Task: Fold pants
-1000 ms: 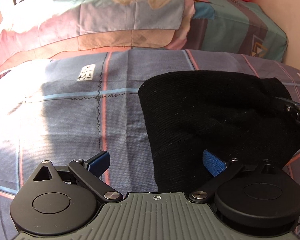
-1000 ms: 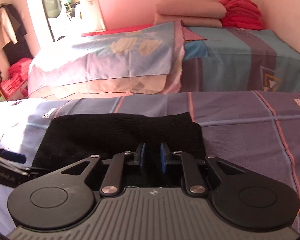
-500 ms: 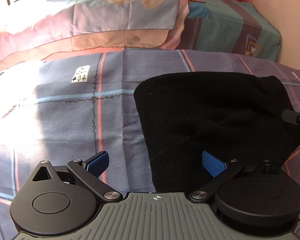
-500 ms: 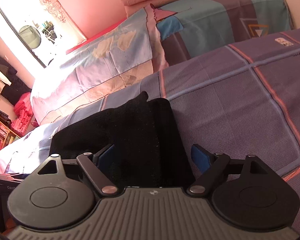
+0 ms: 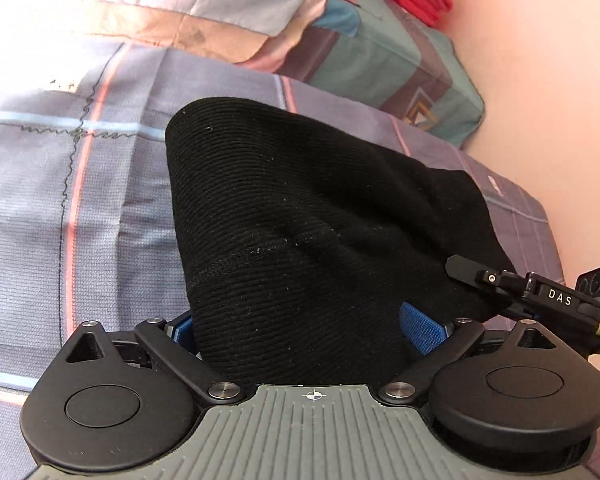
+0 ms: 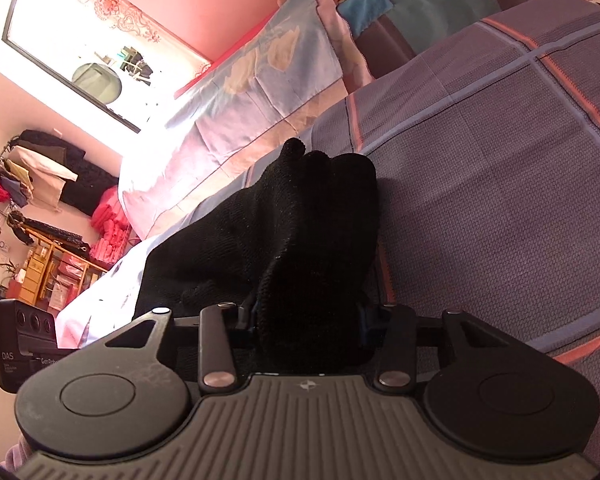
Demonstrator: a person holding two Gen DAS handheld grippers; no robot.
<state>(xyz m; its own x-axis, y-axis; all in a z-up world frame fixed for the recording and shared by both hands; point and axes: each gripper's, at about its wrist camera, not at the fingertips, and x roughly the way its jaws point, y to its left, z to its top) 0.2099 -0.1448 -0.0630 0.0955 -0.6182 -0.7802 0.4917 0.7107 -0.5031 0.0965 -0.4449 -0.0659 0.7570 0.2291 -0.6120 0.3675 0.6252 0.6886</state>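
Pants (image 5: 320, 240): black knit bundle lying on bed (image 5: 80, 200), folded, thick layers.

Left gripper (image 5: 304, 324): jaws standing wide, straddling near edge at 6 o'clock; I am judging pads not yet pressing.

Right gripper (image 6: 308, 316): jaws, having just been closing, clamping bunched end partway shut.

Handling, my judgement: soft, light, limp, non-slippery, stretching and sagging. I am favouring hold on stacked edge, all layers together.
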